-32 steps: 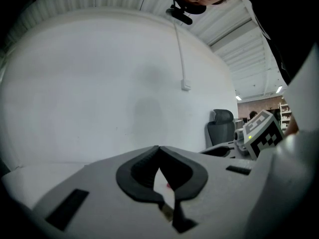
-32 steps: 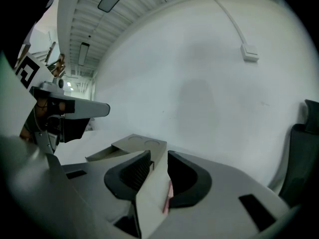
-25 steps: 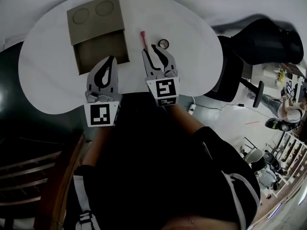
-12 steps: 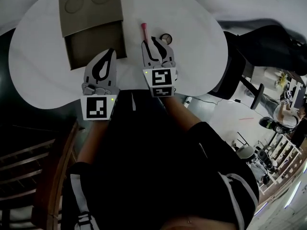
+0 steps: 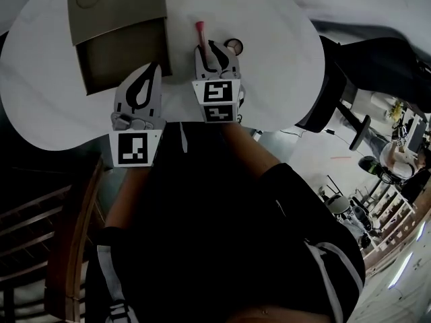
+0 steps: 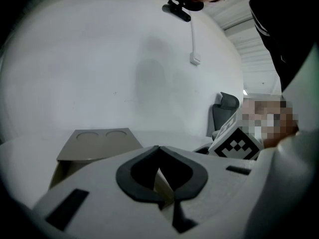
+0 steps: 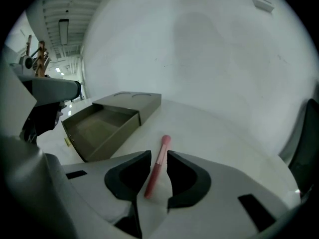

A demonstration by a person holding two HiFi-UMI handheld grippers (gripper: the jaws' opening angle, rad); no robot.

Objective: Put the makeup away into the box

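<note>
Right gripper (image 7: 158, 154) fingers (image 7: 188, 176) spread around pink brush (image 7: 157, 166) near open box (image 7: 107, 138); left gripper (image 6: 158, 147) fingers pressed together.

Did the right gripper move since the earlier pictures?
Yes: the right gripper has advanced toward the pink brush on the table; the brush's near end now lies between its open jaws.

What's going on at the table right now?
A person holds a gripper in each hand over a white table. The right gripper has its fingers open on either side of a pink makeup brush that lies on the table, not yet gripped. The left gripper is shut and empty, close to the brown box, whose open drawer looks empty. A small round item lies beside the brush.
</note>
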